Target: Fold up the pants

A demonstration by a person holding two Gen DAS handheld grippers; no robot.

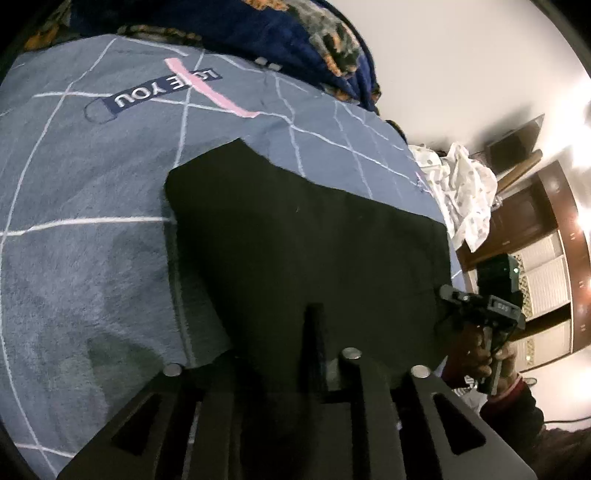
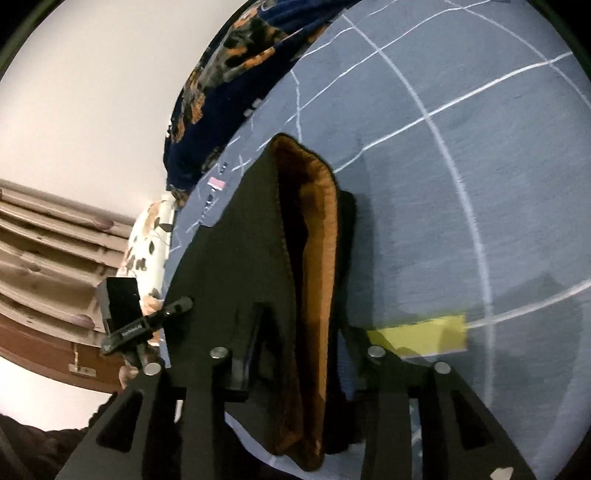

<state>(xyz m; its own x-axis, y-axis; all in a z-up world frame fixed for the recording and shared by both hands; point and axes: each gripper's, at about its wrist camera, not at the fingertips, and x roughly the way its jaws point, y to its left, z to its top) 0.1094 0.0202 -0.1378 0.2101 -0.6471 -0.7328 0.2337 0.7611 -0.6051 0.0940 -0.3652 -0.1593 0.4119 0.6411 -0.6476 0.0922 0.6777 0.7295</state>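
The black pants (image 1: 303, 236) lie flat on a bed covered by a grey-blue bedspread (image 1: 92, 206) with white grid lines and an "I LOVE YOU" print. In the right wrist view the pants (image 2: 236, 251) show a rust-orange lining (image 2: 314, 258) along one open edge, and a yellow patch (image 2: 424, 334) on the bedspread sits just beside them.

The left tool (image 1: 325, 354) hovers low over the near edge of the pants; one finger (image 1: 314, 332) shows against the dark cloth, and the dark-on-dark blur makes it impossible to tell whether its jaws grip the fabric. The right tool (image 2: 295, 369) has its jaws parted, with the lined edge of the pants lying between them and no pad visibly pressing on it.

A dark blue floral blanket (image 1: 258, 33) is bunched at the far edge of the bed
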